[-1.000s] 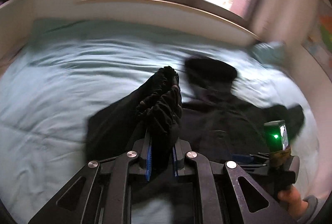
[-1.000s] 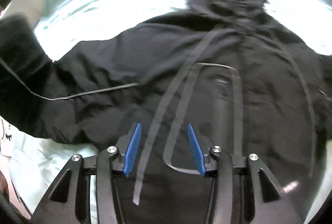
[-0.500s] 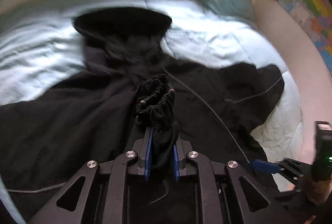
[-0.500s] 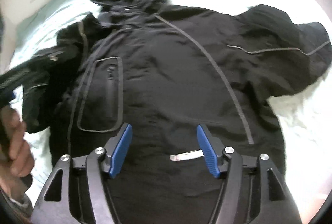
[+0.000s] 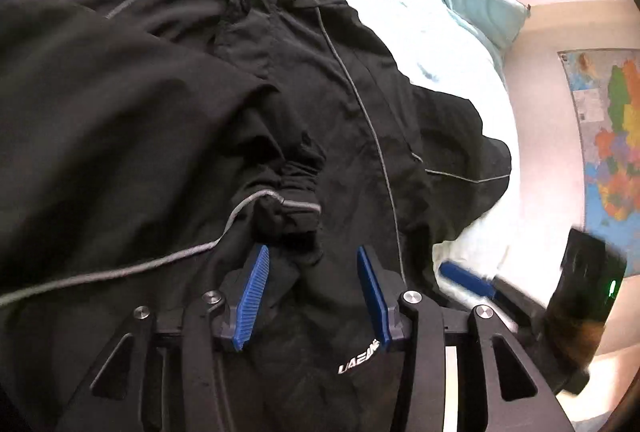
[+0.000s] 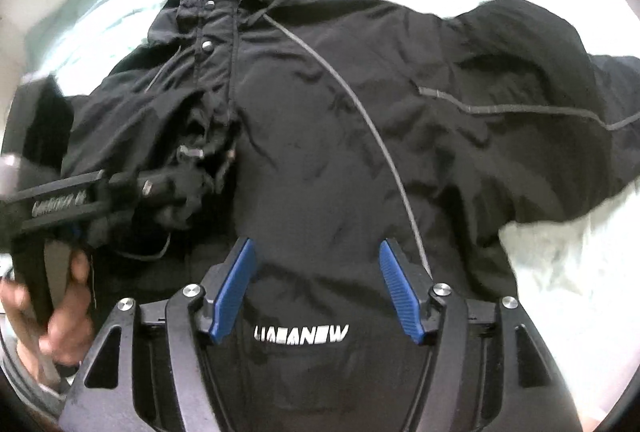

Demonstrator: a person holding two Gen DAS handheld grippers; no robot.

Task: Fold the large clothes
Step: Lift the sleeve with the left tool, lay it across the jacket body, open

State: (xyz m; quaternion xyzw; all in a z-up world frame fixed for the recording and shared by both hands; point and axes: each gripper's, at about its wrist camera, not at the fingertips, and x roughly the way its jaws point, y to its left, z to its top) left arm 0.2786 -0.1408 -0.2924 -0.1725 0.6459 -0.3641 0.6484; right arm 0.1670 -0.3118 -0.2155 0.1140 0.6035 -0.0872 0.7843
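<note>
I am reporting on the left gripper [image 5: 310, 288]: its jaws are now standing apart, where 0.5 s ago they were clamped on the cuff [image 5: 290, 208]. The cuff is lying bunched just off the fingertips at 12 o'clock, released onto the chest of the jacket [image 6: 340, 136]. I am judging the left sleeve fold as placed. The jacket is lying front-up on the bed [image 5: 452, 72], hood at 12 o'clock. The right gripper [image 6: 318, 288] is hovering spread and empty above the logo. The right sleeve [image 6: 560, 104], at 2 o'clock, is still lying outstretched; I am treating it as next.
</note>
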